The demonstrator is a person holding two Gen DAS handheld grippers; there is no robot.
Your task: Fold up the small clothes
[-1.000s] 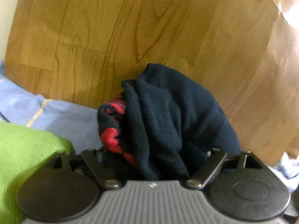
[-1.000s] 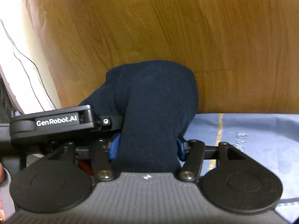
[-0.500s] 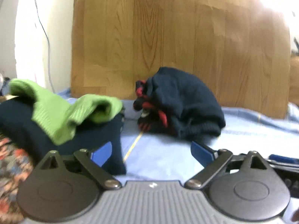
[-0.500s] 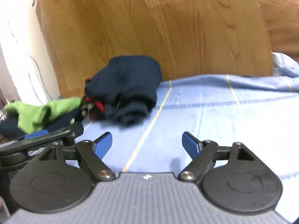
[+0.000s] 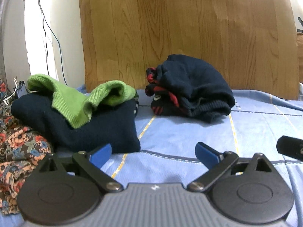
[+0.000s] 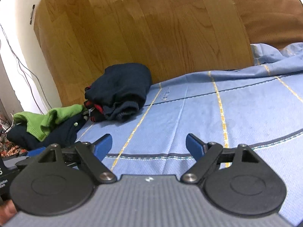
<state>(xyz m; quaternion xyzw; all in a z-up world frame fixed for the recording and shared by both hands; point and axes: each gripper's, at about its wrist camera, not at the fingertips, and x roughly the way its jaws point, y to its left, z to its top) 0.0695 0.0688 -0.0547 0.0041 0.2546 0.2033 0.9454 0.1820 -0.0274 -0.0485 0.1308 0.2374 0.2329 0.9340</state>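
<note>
A folded navy garment with red trim [image 5: 191, 87] [image 6: 119, 92] lies on the blue sheet [image 5: 180, 132] against the wooden headboard [image 5: 180, 28]. To its left a green knit piece [image 5: 79, 98] [image 6: 47, 119] is draped loosely over another navy garment [image 5: 98, 128]. My left gripper [image 5: 153, 151] hovers open over the sheet, well short of both piles, nothing between its blue pads. My right gripper [image 6: 148, 143] is also back from the bundle; its jaws are opening with only bare sheet between them.
Floral fabric [image 5: 17, 151] is bunched at the left edge. Cables [image 5: 47, 28] hang down the white wall on the left. A brown cushion [image 6: 269, 13] sits beyond the headboard at the right. The sheet [image 6: 246, 113] stretches flat to the right.
A second ago both grippers were closed around the navy bundle at the headboard. They have let go of it, opened wide and drawn back; the bundle now rests on the sheet.
</note>
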